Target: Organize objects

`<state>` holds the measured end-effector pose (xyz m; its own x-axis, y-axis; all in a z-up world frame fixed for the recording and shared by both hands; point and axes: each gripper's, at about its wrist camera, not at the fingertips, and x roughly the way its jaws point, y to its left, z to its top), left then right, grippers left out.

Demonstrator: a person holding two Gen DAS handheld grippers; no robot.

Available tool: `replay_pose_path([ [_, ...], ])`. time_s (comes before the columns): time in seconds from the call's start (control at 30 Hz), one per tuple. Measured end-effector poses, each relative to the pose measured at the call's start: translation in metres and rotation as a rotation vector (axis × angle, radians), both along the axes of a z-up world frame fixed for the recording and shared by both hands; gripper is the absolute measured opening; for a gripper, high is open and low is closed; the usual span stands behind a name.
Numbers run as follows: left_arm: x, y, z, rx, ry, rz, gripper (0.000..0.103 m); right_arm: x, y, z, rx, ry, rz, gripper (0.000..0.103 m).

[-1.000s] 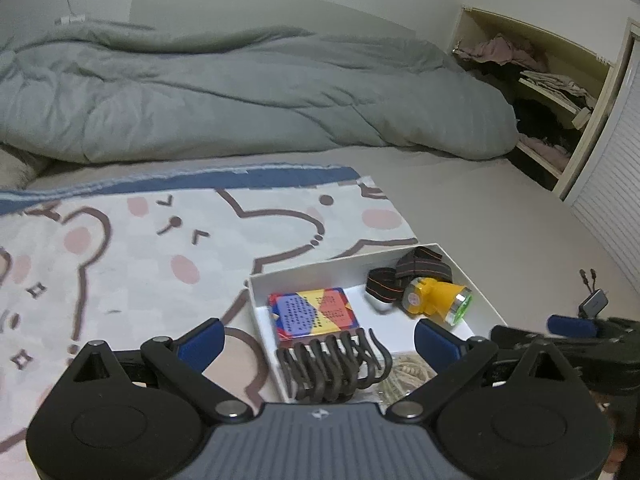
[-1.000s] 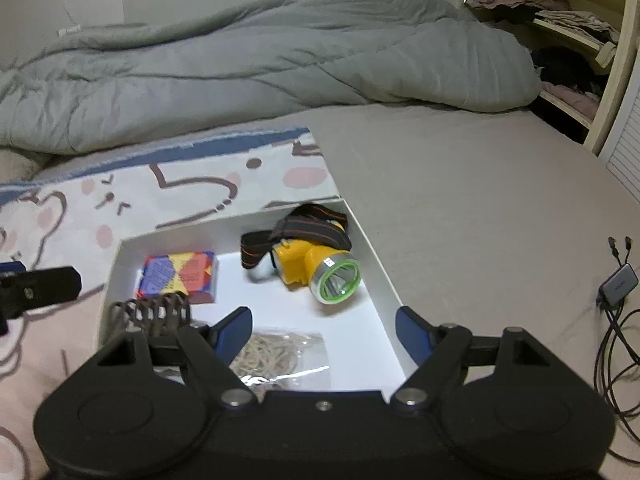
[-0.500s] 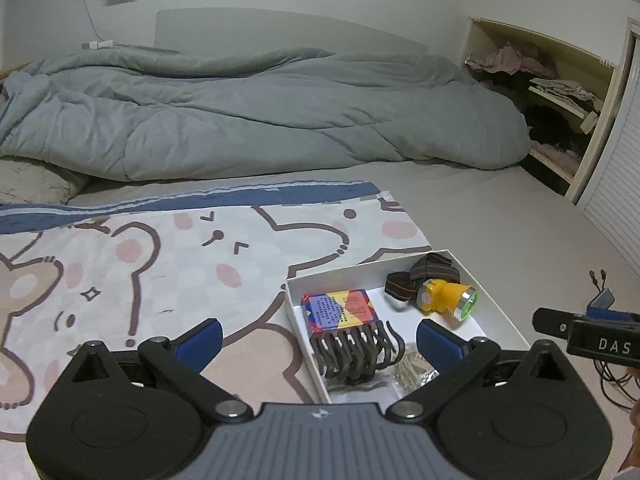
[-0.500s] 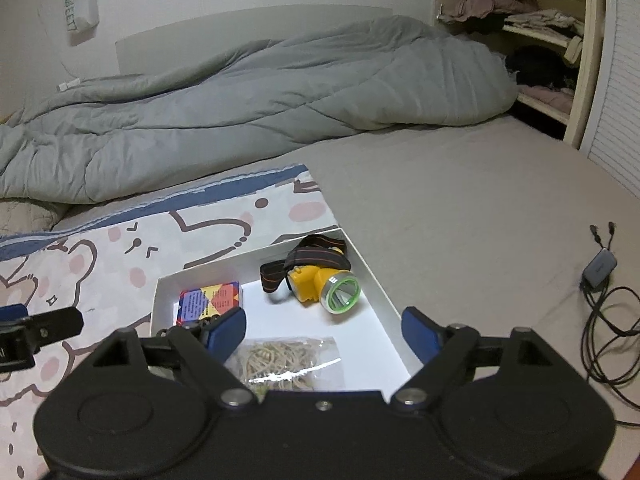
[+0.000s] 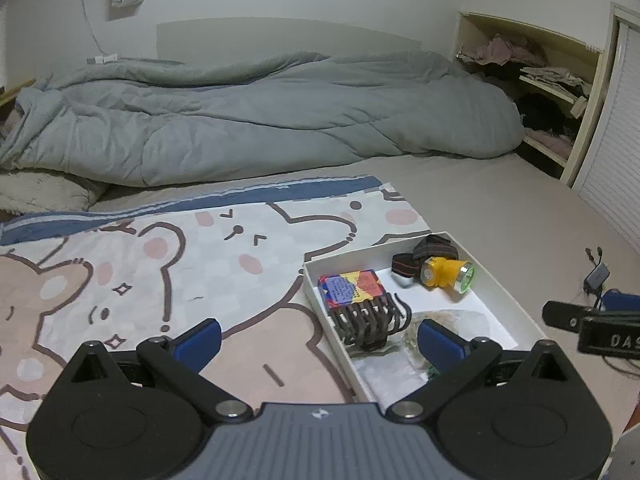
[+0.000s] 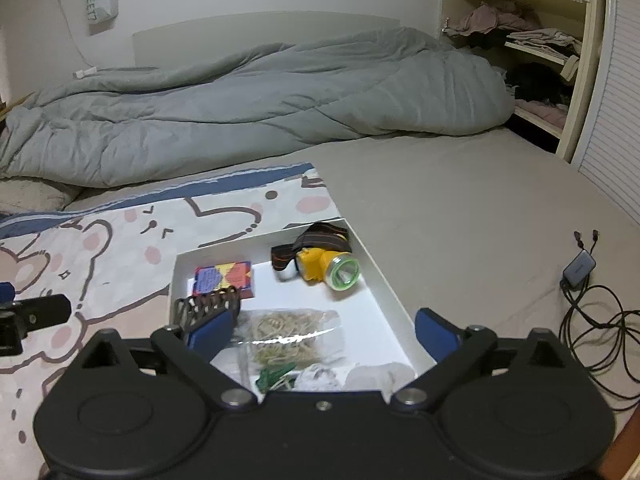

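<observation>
Both tongs, left apart and right opening, empty above shallow white cardboard box at lower centre, yellow headlamp, colourful card pack and bagged rubber bands apparently already gathered inside.

A rumpled grey quilt lies across the bed; a black cable adapter rests right of the cartoon-bear blanket.

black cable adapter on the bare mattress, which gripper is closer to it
Right. The right gripper hangs over the white box, just beside the cable adapter; the left gripper sits across the box, over the bear blanket.
</observation>
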<state>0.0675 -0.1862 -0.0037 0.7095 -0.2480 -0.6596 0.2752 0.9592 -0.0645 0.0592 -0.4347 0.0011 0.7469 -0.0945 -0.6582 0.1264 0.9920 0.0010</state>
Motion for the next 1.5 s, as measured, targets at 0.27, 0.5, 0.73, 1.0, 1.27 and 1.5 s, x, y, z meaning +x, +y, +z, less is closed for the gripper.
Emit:
replay_pose_path([
  [0.27, -0.02, 0.014, 0.0, 0.055, -0.024, -0.011, 0.103, -0.025, 0.007, 0.003, 0.033, -0.012, -0.033, 0.103],
  [0.5, -0.03, 0.014, -0.003, 0.116, -0.052, -0.012, 0.103, -0.039, 0.01, -0.002, 0.029, 0.018, -0.067, 0.103],
  [0.73, -0.032, 0.013, -0.007, 0.119, -0.026, -0.022, 0.103, -0.048, 0.013, -0.009, 0.003, 0.044, -0.069, 0.103],
  [1.0, -0.032, 0.011, -0.01, 0.121, -0.006, -0.032, 0.103, -0.048, 0.015, -0.013, -0.017, 0.066, -0.074, 0.103],
  [1.27, -0.03, 0.01, -0.011, 0.124, 0.002, -0.027, 0.103, -0.047, 0.017, -0.014, -0.022, 0.069, -0.065, 0.103],
  [1.5, -0.029, 0.011, -0.011, 0.121, 0.007, -0.028, 0.103, -0.047, 0.018, -0.013, -0.028, 0.072, -0.063, 0.103],
])
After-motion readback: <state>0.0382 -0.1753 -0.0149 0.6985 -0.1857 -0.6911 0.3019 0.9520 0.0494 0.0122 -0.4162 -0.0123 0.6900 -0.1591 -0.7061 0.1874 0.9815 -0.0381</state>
